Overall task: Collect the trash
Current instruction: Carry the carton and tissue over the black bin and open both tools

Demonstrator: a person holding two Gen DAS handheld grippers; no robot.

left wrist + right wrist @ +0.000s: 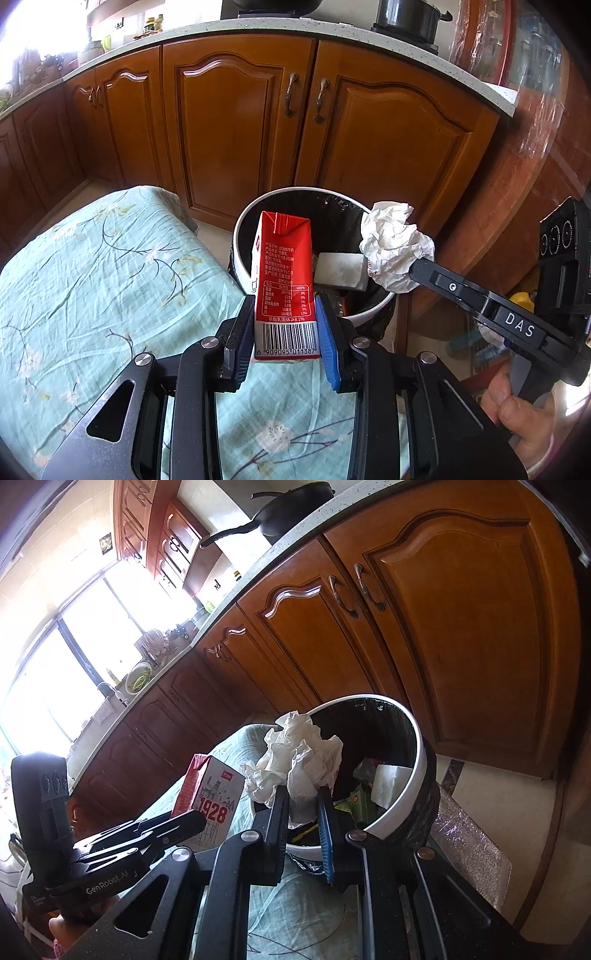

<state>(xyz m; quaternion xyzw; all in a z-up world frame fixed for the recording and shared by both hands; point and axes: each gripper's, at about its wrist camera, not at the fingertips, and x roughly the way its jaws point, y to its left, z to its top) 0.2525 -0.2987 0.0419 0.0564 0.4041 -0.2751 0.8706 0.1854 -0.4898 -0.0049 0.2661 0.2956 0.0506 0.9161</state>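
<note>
My left gripper [284, 306] is shut on a red and white milk carton [284, 266], held upright at the near rim of the white trash bin [243, 221]. My right gripper [303, 797] is shut on a crumpled white paper ball [306, 757], held over the bin's rim [417, 738]. In the left wrist view the paper ball [395, 243] hangs at the bin's right edge on the right gripper [417, 271]. The carton also shows in the right wrist view [210, 790], in the left gripper [199, 821]. The bin has a black liner and holds a white block [341, 269] and other scraps.
A table with a light green floral cloth [92, 280] lies under both grippers, to the left of the bin. Brown wooden cabinet doors [236, 122] stand right behind the bin under a pale countertop with pots [406, 18]. A wooden surface [517, 177] rises at the right.
</note>
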